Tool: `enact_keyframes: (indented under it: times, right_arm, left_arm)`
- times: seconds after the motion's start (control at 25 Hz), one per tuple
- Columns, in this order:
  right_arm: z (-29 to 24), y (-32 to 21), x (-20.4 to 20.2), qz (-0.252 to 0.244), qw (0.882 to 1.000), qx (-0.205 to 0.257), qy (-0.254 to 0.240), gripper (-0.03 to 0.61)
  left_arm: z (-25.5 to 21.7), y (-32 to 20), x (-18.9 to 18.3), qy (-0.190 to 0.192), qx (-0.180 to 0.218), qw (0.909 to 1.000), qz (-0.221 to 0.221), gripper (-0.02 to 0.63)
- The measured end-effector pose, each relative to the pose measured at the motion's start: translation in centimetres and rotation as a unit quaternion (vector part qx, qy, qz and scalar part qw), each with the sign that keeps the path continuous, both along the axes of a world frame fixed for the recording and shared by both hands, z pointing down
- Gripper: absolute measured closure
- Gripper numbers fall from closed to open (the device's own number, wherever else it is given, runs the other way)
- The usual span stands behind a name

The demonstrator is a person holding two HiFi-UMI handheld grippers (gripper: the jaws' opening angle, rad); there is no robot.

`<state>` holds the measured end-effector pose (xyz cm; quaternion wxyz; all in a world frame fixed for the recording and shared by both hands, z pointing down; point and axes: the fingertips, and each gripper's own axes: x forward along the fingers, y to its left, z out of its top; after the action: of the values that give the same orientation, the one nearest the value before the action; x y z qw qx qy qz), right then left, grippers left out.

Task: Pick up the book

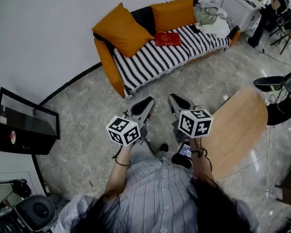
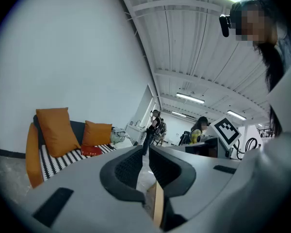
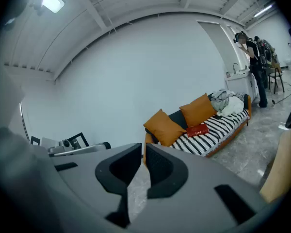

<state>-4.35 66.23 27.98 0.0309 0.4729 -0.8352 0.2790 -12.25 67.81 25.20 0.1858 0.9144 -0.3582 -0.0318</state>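
A red book (image 1: 167,39) lies flat on the striped cover of an orange sofa (image 1: 169,57) against the far wall, between two orange cushions. It also shows small in the left gripper view as the book (image 2: 91,151) and in the right gripper view as the book (image 3: 197,130). My left gripper (image 1: 146,103) and right gripper (image 1: 175,100) hang side by side over the floor, well short of the sofa. Both are shut with nothing between the jaws. The left gripper (image 2: 145,152) points level; the right gripper (image 3: 143,152) tilts slightly down.
A round wooden table (image 1: 235,130) stands right of the grippers. A black monitor (image 1: 24,123) sits at the left wall. Crumpled clothes (image 1: 211,16) lie on the sofa's right end. A person (image 1: 269,13) stands by a white cabinet at the far right. Marble floor lies between me and the sofa.
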Motion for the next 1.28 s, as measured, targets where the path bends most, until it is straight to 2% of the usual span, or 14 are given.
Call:
enact_keyframes:
  times: [0.36, 0.64, 0.8, 1.16, 1.28]
  right_arm:
    - [0.9, 1.6, 1.0, 0.007, 1.0, -0.012, -0.01, 0.537]
    - [0.4, 1.0, 1.1, 0.011, 1.0, -0.007, -0.011, 0.537]
    - [0.6, -0.1, 0.9, 0.011, 1.0, -0.009, -0.02, 0.537]
    - [2.0, -6.0, 1.7, 0.019, 1.0, -0.018, 0.005, 0.537]
    - [2.1, -9.1, 2.1, 0.024, 0.999, -0.021, -0.006, 0.537]
  left_arm:
    - [0.8, 1.9, 1.4, 0.002, -0.011, 0.9999, 0.009, 0.572]
    - [-0.4, 0.7, 0.9, 0.009, -0.008, 0.9999, 0.005, 0.572]
    - [0.3, -0.1, 1.0, -0.005, -0.013, 0.9999, 0.01, 0.572]
    - [1.5, -6.5, 1.9, 0.006, -0.022, 0.9995, 0.023, 0.572]
    - [1.9, -9.6, 2.4, 0.002, -0.025, 0.9992, 0.031, 0.572]
